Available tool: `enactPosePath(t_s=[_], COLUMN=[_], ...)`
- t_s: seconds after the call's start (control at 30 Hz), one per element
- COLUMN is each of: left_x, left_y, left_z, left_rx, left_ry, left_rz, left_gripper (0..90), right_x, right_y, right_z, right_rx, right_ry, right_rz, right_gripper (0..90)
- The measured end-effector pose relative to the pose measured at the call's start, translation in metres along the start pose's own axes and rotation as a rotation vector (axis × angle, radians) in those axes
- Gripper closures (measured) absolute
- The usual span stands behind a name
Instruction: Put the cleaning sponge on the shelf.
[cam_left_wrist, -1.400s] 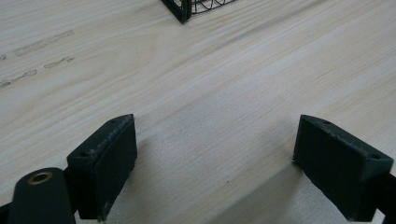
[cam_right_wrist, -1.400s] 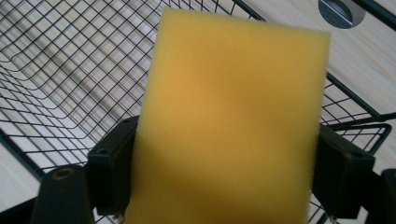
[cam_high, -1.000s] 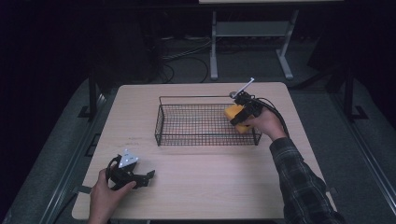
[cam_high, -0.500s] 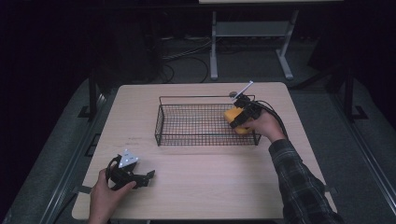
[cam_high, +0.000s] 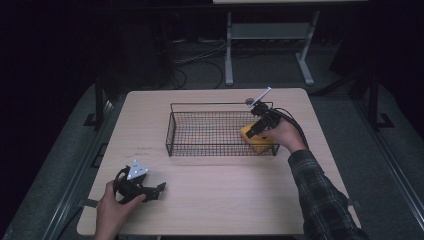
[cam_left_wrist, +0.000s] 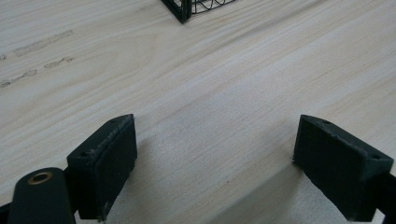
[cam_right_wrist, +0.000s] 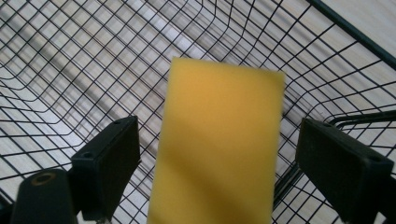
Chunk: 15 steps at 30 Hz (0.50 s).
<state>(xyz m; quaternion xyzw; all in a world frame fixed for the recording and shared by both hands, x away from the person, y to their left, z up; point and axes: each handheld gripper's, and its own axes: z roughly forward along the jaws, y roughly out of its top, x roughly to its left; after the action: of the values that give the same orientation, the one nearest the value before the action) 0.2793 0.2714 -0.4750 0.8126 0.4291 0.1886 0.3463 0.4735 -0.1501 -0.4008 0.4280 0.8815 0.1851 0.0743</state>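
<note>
Since the earlier frames little has shifted: the right gripper (cam_high: 259, 126) stays at the right end of the basket (cam_high: 200, 150), and the yellow block (cam_high: 254, 139) has sunk a touch lower inside that end, near the front right corner. From above, the right hand (cam_high: 282, 134) holds the gripper over the basket's right wall, its cable looping back over the wrist, and a sleeve (cam_high: 320, 195) of dark plaid runs down to the bottom edge. In the right gripper view the jaws stand wide apart, and the block (cam_right_wrist: 219, 144) sits between them, blurred, with a clear gap on each side, so neither jaw touches it; whether the block rests on the wire floor or hangs above it I cannot tell. Wire mesh of the basket (cam_right_wrist: 70, 65) curves behind and below it. The left gripper (cam_high: 152, 190) lies low at the front left of the table (cam_high: 225, 200), held by the left hand (cam_high: 112, 207), well apart from the basket, its grey plate on top. In the left gripper view its jaws are spread wide over bare wood (cam_left_wrist: 210, 116), nothing between them, and a corner of the basket (cam_left_wrist: 182, 9) shows at the top edge.
</note>
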Motion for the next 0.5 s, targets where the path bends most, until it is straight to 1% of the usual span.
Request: enactPosePath(t_s=[0.07,0.1,0.23,0.5], left_x=[0.000,0.000,0.000,0.000], left_y=[0.000,0.000,0.000,0.000], left_z=[0.000,0.000,0.000,0.000], left_rx=[0.000,0.000,0.000,0.000], left_ry=[0.000,0.000,0.000,0.001], left_rz=[0.000,0.000,0.000,0.000], left_gripper=[12.6,12.6,12.6,12.6], right_x=[0.000,0.001,0.003,0.006], right_y=[0.000,0.000,-0.002,-0.007], right_z=[-0.001,-0.002,-0.008,-0.021], right_rx=[0.000,-0.007,-0.016,-0.047], right_ry=[0.000,-0.001,0.003,0.000], right_rz=[-0.001,-0.007,-0.005,-0.018], right_gripper=[13.4,13.4,13.5,13.5])
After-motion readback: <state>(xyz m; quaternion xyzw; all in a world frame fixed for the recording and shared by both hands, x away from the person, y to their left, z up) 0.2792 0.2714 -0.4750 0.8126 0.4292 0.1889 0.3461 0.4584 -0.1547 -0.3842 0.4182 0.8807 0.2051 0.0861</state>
